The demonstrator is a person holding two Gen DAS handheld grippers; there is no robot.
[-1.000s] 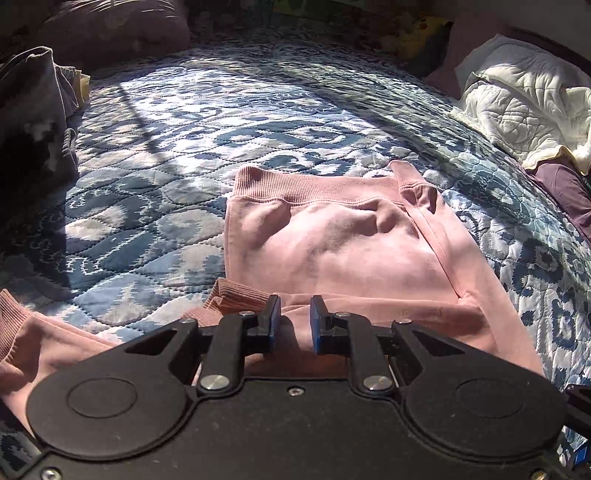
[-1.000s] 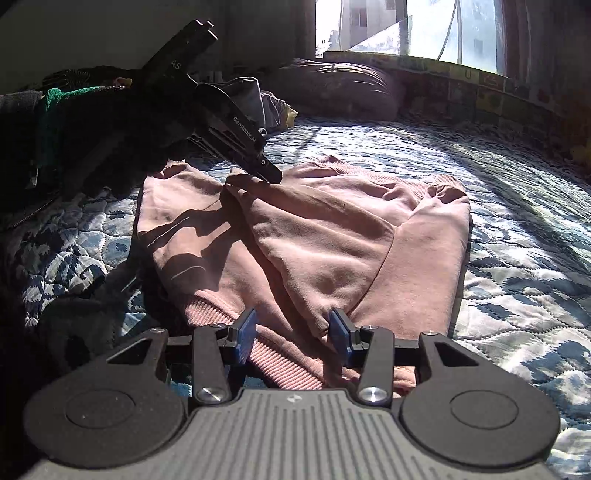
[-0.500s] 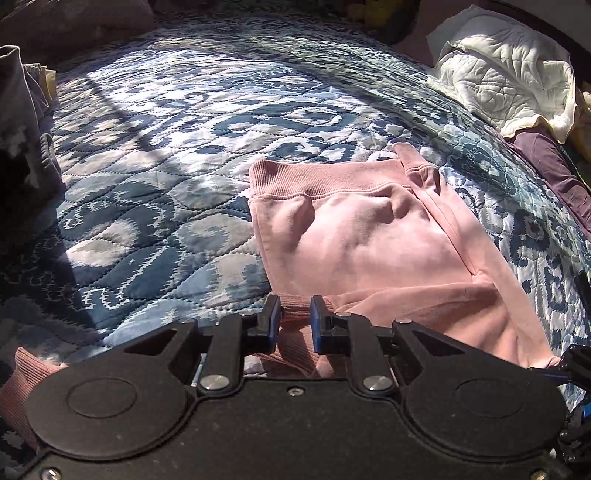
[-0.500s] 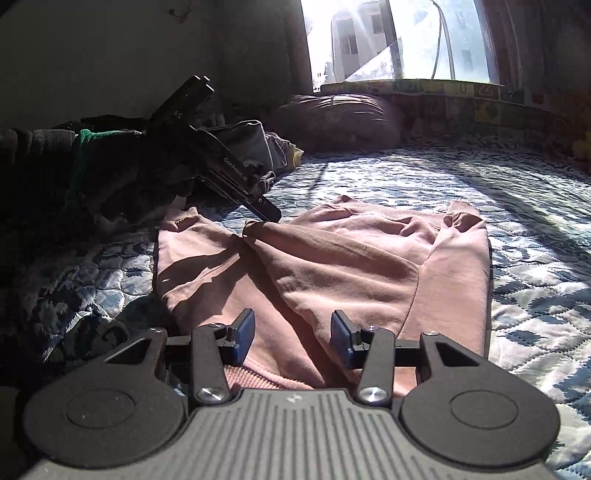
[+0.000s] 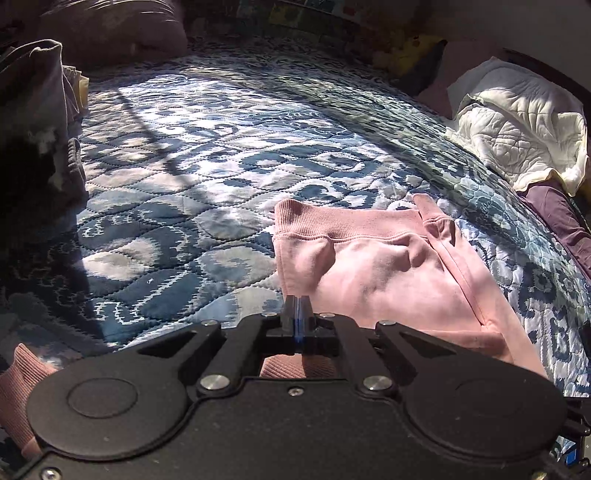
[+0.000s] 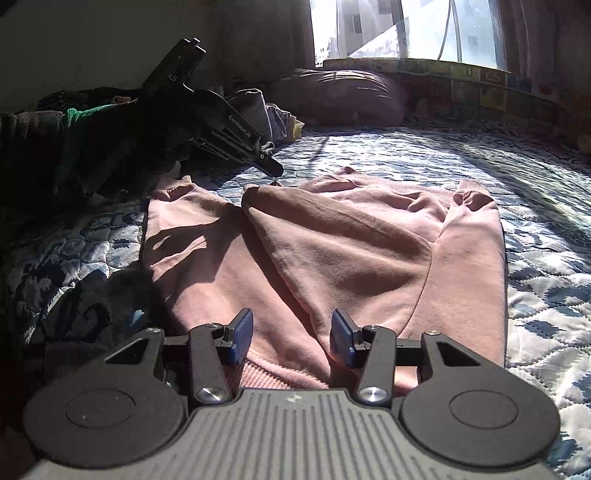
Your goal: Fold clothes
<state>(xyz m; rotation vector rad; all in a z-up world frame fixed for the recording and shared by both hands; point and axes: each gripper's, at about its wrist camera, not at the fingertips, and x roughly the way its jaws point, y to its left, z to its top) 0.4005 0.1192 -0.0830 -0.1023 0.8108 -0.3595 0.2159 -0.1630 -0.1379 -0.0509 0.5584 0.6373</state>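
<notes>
One pink sweatshirt [image 6: 332, 251] lies flat on the blue patterned quilt [image 5: 207, 177] of the bed, one side folded diagonally across the body, ribbed hem toward your right gripper [image 6: 291, 336]. Your right jaws stand apart, low over the hem, holding nothing. Your left gripper [image 5: 298, 314] has its jaws pressed together; from the right wrist view its tip sits just above a raised corner of the fabric, and you cannot tell whether cloth is pinched there. A purple pillow [image 6: 343, 98] lies below the window [image 6: 406, 29]. A cream quilted blanket [image 5: 517, 122] is bunched at the far right edge.
</notes>
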